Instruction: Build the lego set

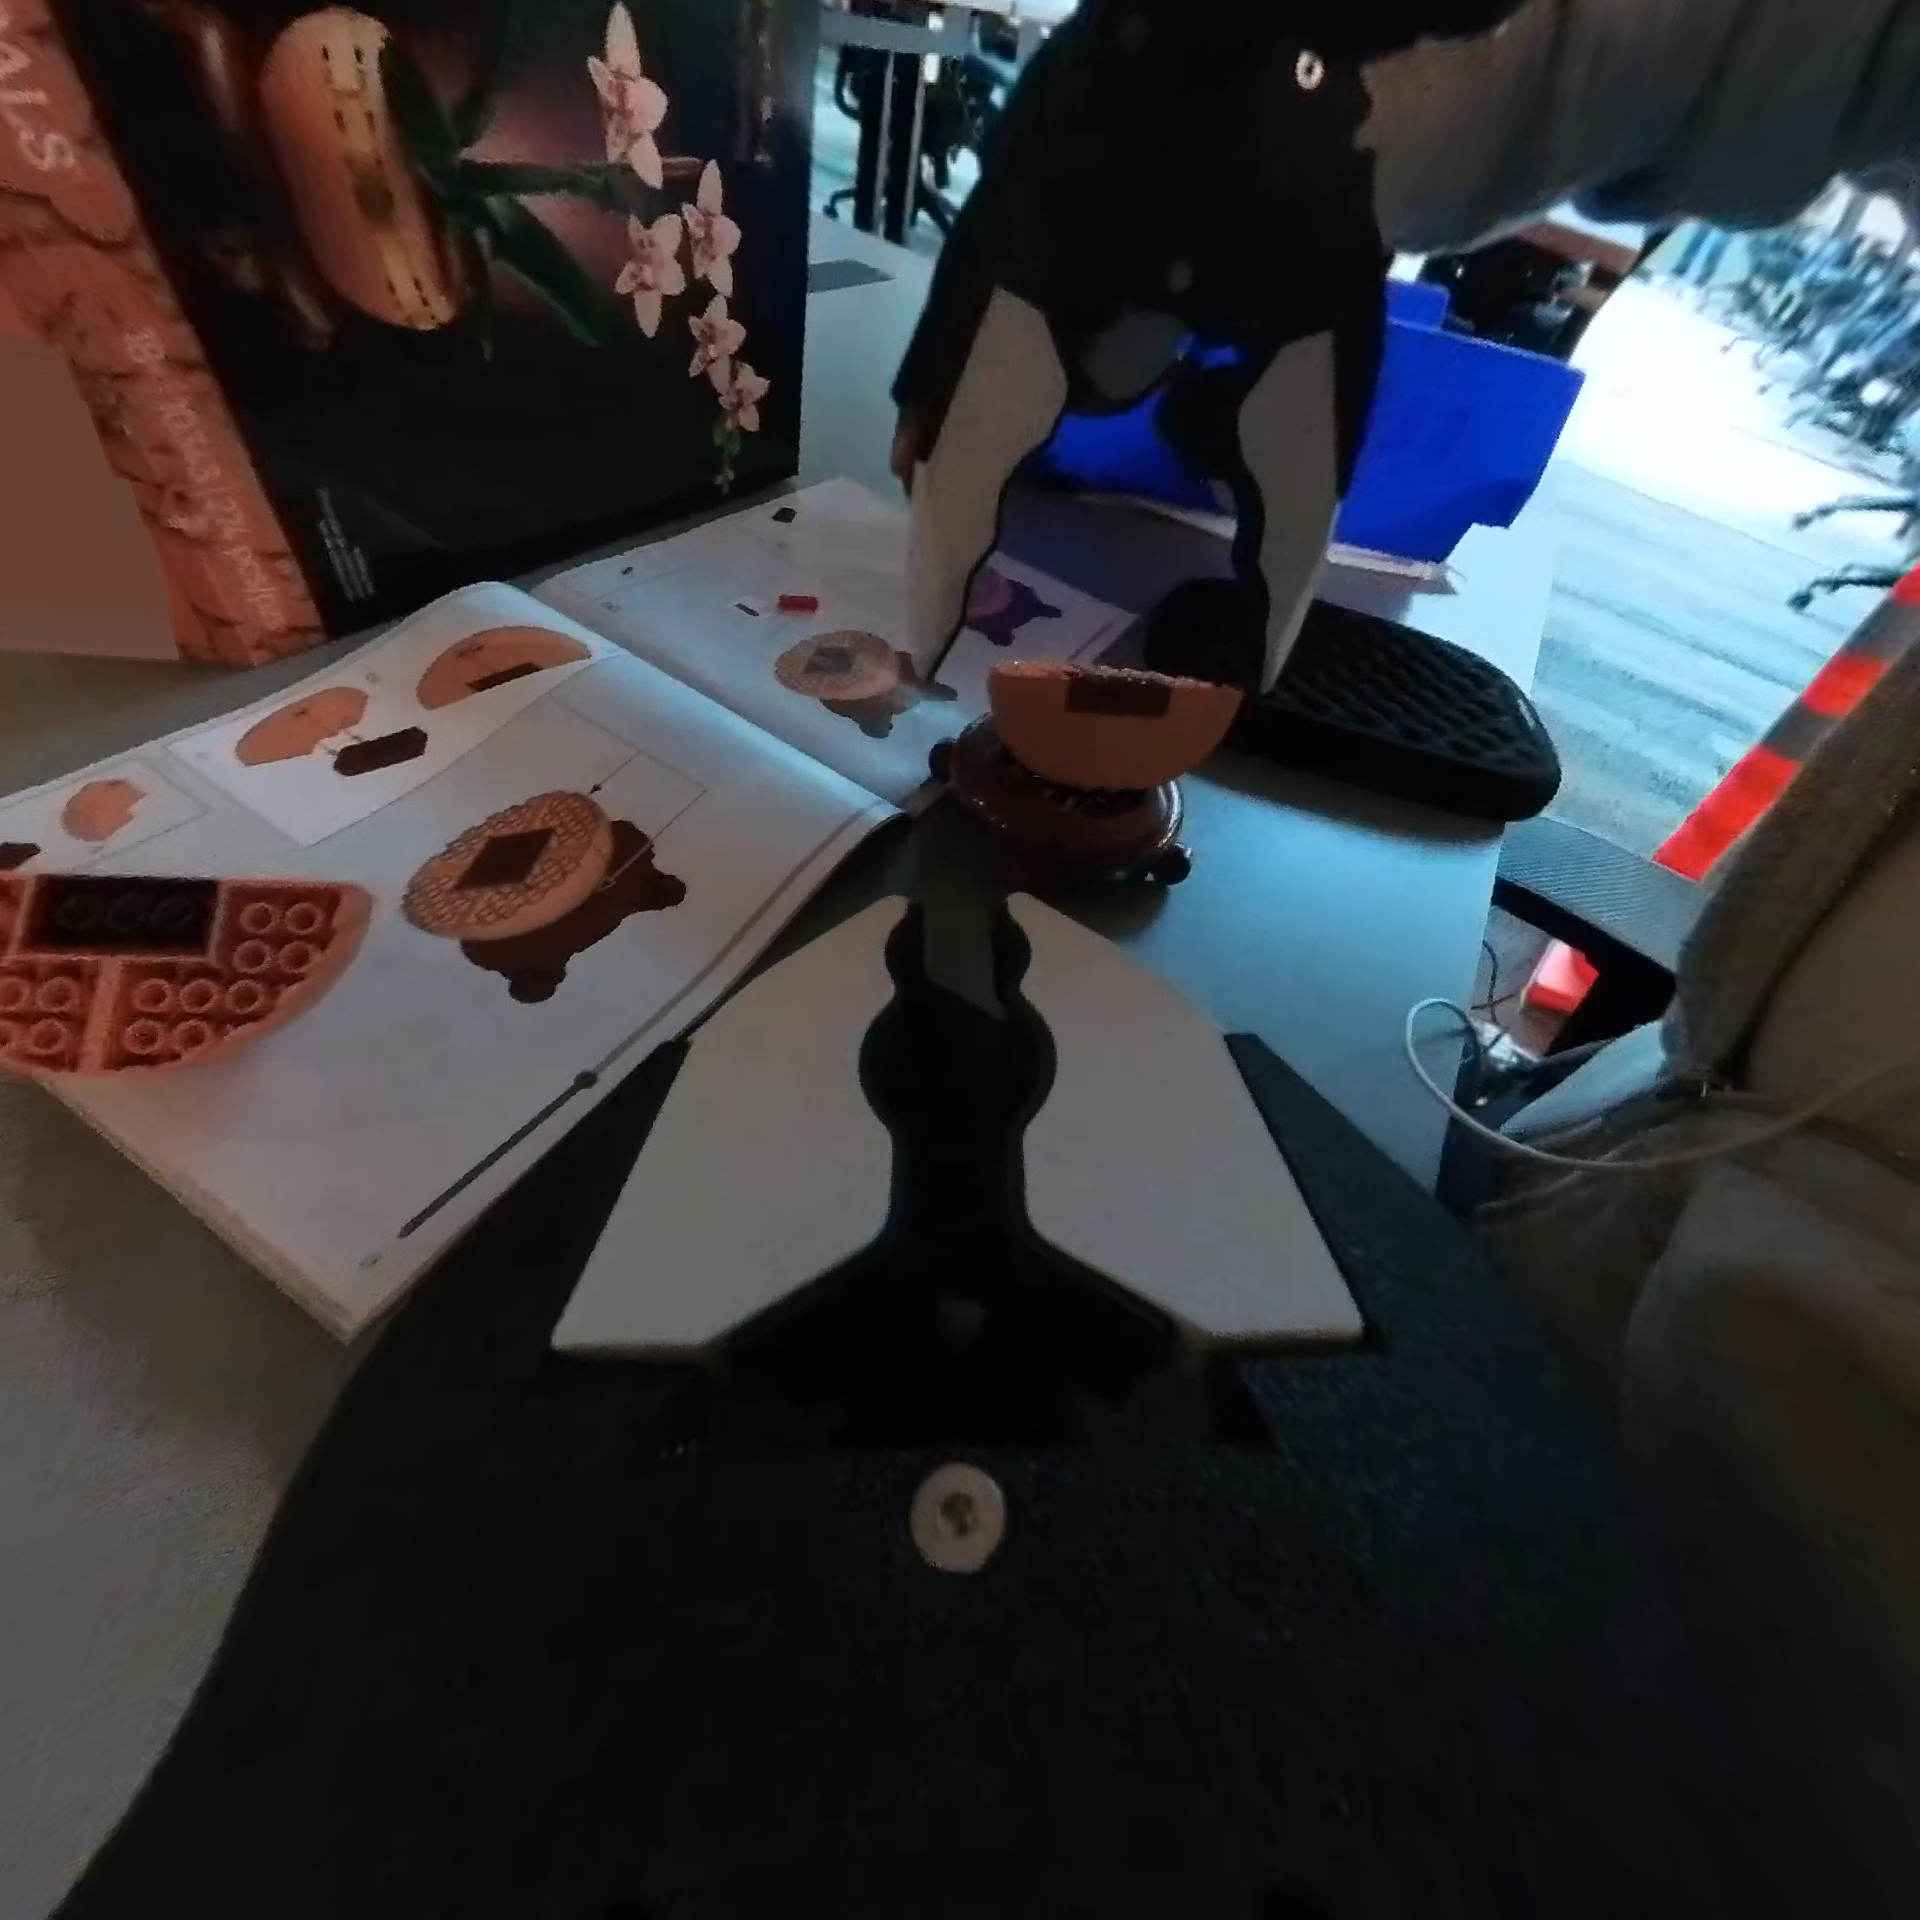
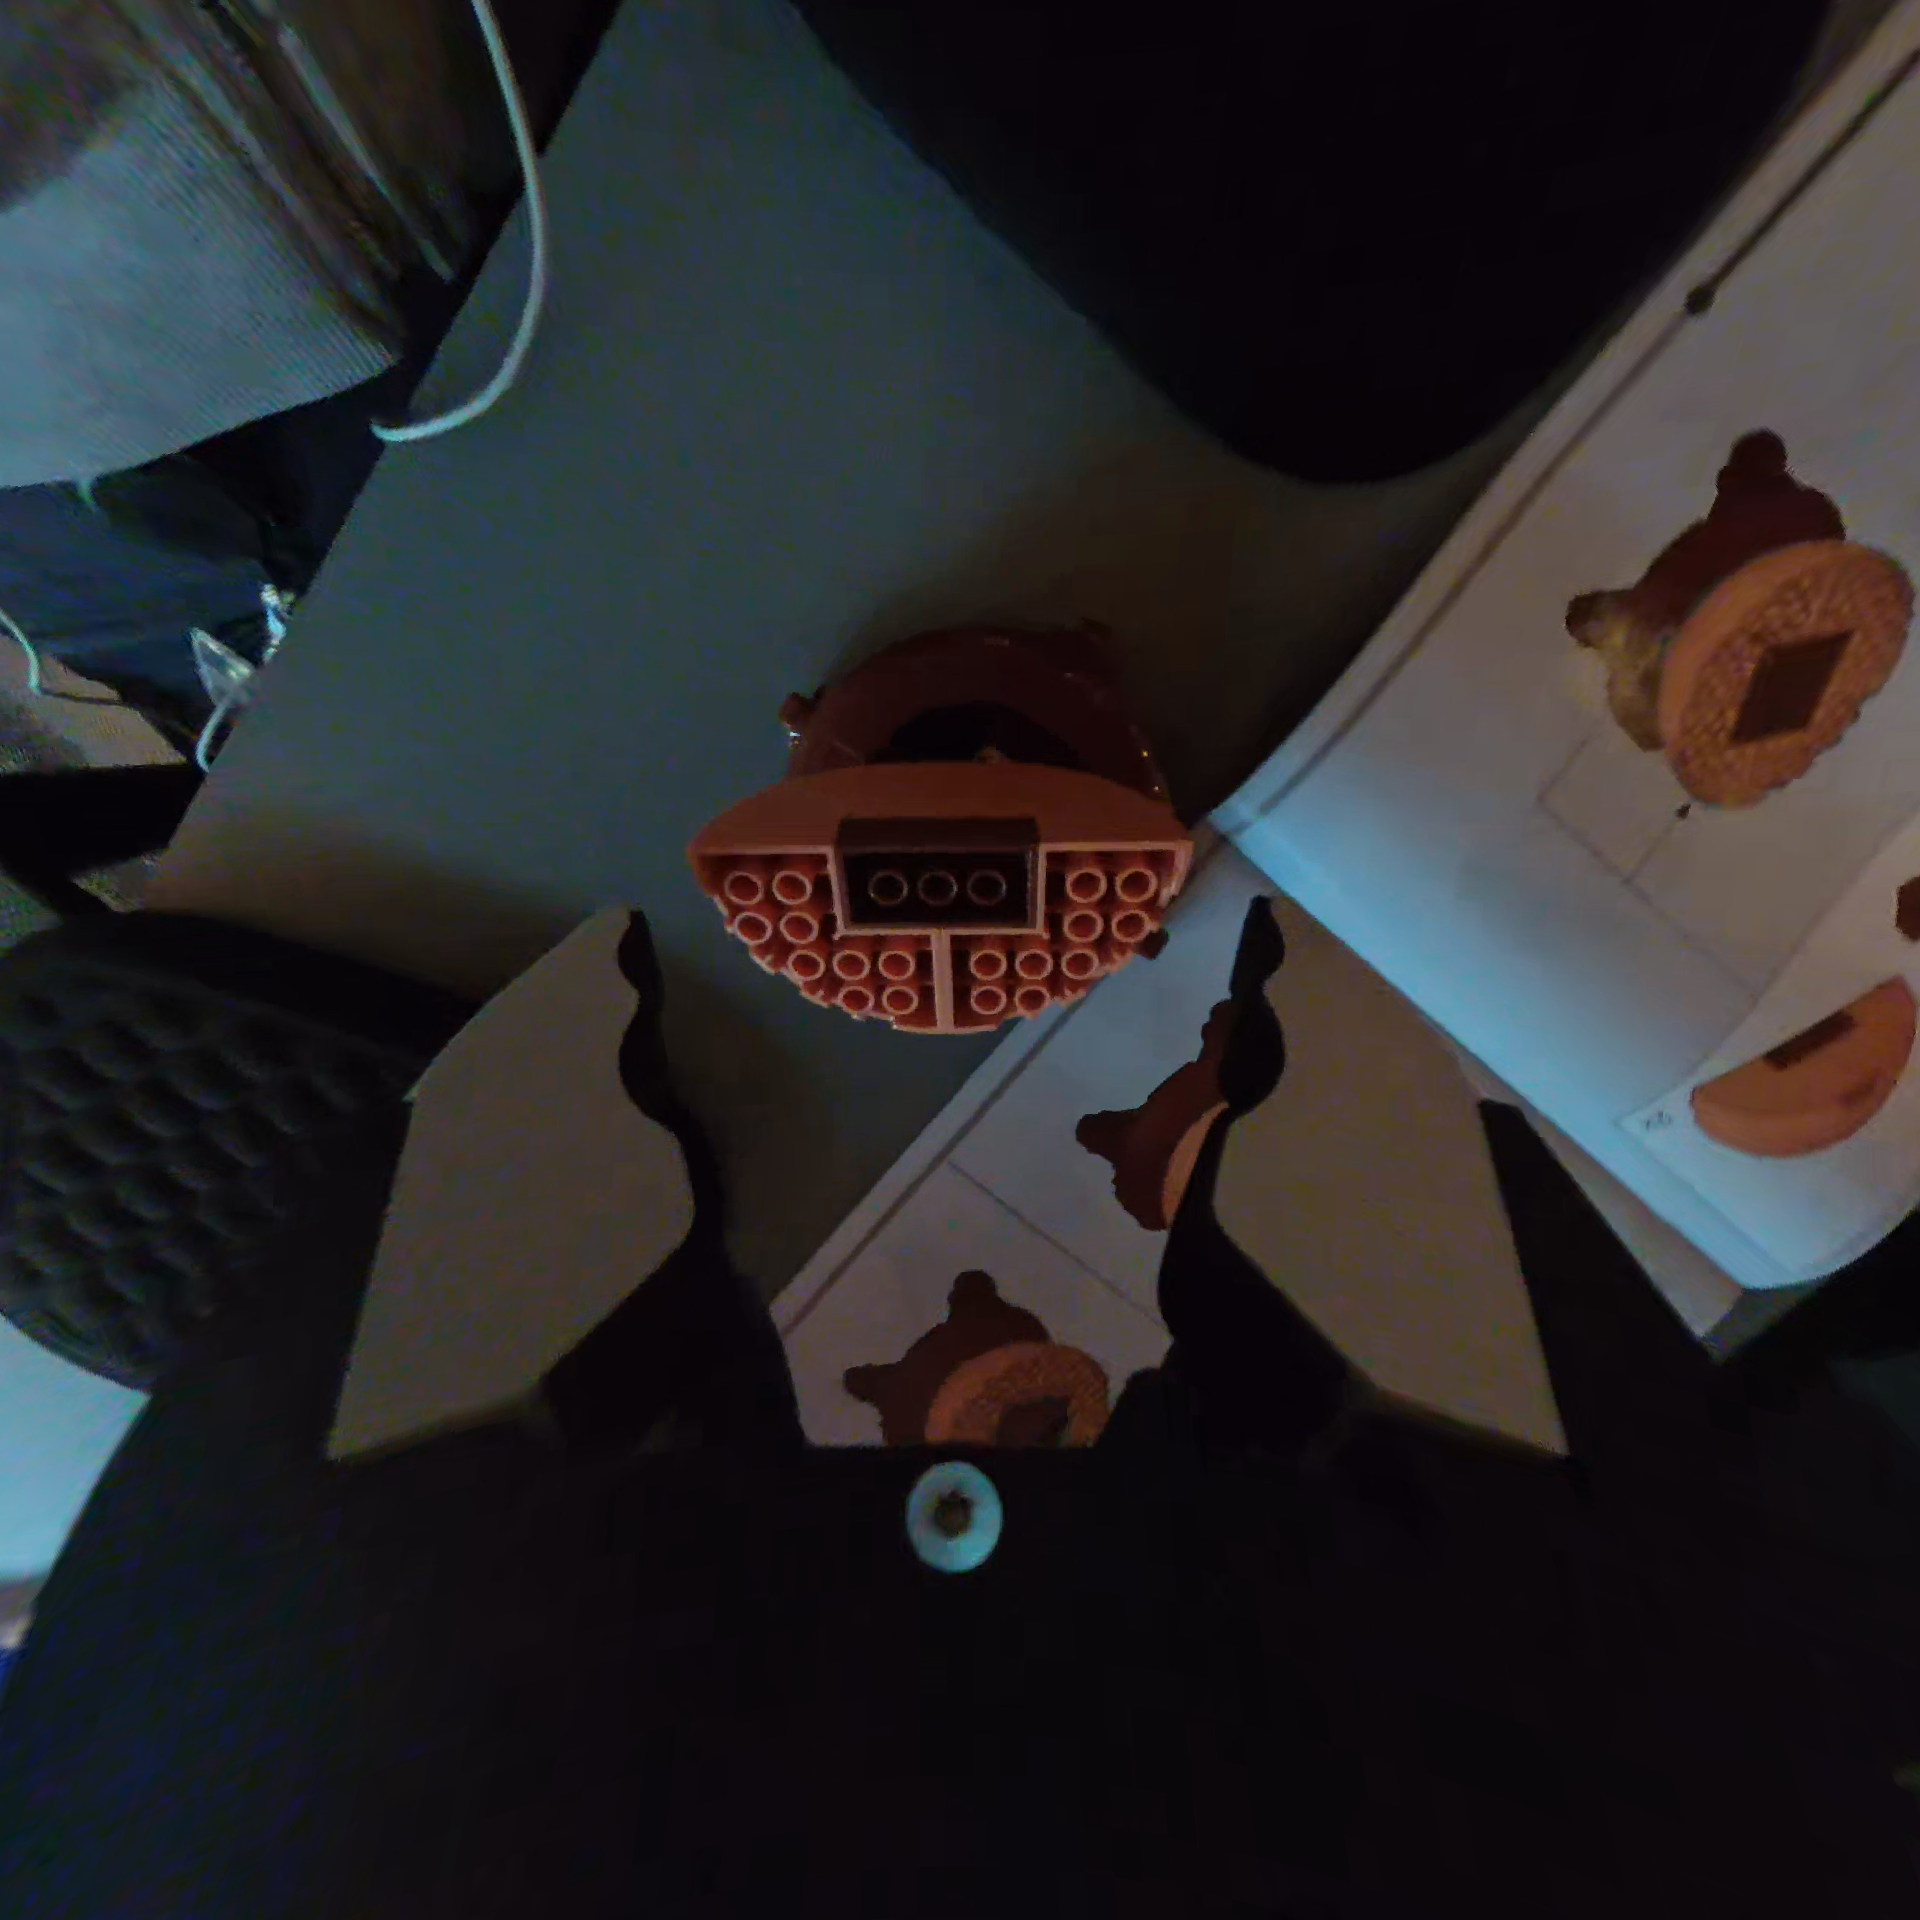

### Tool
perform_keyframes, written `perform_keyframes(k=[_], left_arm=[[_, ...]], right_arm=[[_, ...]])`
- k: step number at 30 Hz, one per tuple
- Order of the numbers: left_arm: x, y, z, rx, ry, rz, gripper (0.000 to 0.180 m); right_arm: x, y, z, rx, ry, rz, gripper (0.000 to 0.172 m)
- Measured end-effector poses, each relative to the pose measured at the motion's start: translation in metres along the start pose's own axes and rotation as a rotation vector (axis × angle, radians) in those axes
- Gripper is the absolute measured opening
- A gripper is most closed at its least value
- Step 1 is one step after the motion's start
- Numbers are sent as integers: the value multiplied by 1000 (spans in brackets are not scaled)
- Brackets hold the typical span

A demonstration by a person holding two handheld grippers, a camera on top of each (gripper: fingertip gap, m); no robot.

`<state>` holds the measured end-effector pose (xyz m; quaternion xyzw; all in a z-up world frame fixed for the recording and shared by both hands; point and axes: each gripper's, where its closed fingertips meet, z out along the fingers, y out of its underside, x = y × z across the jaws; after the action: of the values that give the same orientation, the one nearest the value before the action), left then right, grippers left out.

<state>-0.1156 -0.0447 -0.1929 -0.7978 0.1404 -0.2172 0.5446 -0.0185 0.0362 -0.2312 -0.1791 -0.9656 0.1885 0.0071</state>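
Right wrist view: wide-open right hand-held gripper [image 2: 940, 935] above half-round brick piece [image 2: 940, 914], near booklet edge [image 2: 1226, 821].

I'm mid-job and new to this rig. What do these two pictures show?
No robot arm: a person holds a pair of tongs in each hand, each carrying a camera looking along its fingers. One picture is from the left tongs, nearly closed over the table; whether they pinch anything I cannot tell. The other is from the right tongs, wide open, holding nothing, pointing down at a salmon half-disc of bricks standing on a brown base. Nearby: an open booklet, a second half-disc on it, a flower-printed box and a black mesh pad.
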Motion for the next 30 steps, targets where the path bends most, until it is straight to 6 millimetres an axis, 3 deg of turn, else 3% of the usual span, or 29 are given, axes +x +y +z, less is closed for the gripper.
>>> perform_keyframes(k=[6, 12, 20, 25, 30], left_arm=[[4, -3, 3, -29, -31, 56, 13], [6, -9, 0, 9, -26, 52, 13], [-2, -1, 1, -16, -60, 51, 13], [0, 4, 1, -29, -50, 70, 13], [-3, 2, -3, 1, -38, 45, 13]], right_arm=[[1, -6, 5, 57, 27, -89, 93], [0, -8, 10, 80, 36, -56, 87], [6, -2, -21, -48, 176, 287, 85], [-7, 3, -10, -187, 186, 424, 85], [-8, 4, -5, -205, 166, 472, 84]])
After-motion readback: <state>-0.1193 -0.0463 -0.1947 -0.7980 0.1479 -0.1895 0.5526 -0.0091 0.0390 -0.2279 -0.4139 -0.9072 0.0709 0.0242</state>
